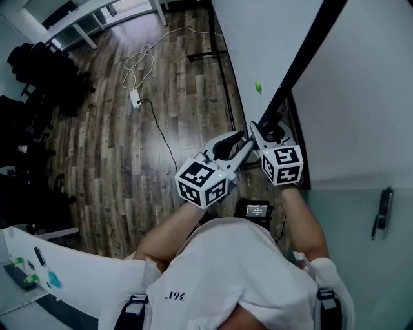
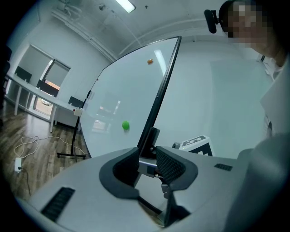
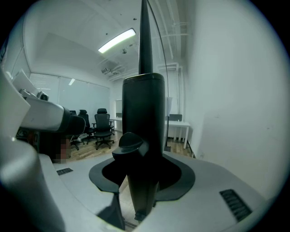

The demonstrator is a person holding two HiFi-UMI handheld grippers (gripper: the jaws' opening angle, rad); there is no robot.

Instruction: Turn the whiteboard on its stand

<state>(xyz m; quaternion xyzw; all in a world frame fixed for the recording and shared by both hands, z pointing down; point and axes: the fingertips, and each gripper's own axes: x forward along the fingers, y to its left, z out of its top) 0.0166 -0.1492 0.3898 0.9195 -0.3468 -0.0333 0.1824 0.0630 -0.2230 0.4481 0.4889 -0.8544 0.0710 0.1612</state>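
Note:
The whiteboard (image 1: 271,38) shows edge-on from above, its black frame (image 1: 310,45) running down to both grippers; a green magnet (image 1: 258,86) sticks to it. In the left gripper view the board (image 2: 122,90) carries a green magnet (image 2: 125,125) and an orange one (image 2: 150,61). My left gripper (image 2: 147,167) is shut on the bottom of the black frame edge (image 2: 161,86), its pads against a small bracket. My right gripper (image 3: 142,176) is shut on a thick black upright (image 3: 142,118) with a knob (image 3: 129,142). Both grippers, left (image 1: 248,145) and right (image 1: 271,129), sit side by side at the board's near end.
A white cable and power strip (image 1: 135,97) lie on the wooden floor. Black office chairs (image 1: 32,71) stand at the left, a white desk (image 1: 84,19) at the back. A pale wall (image 1: 361,97) runs close on the right. A table corner with small items (image 1: 39,271) is at lower left.

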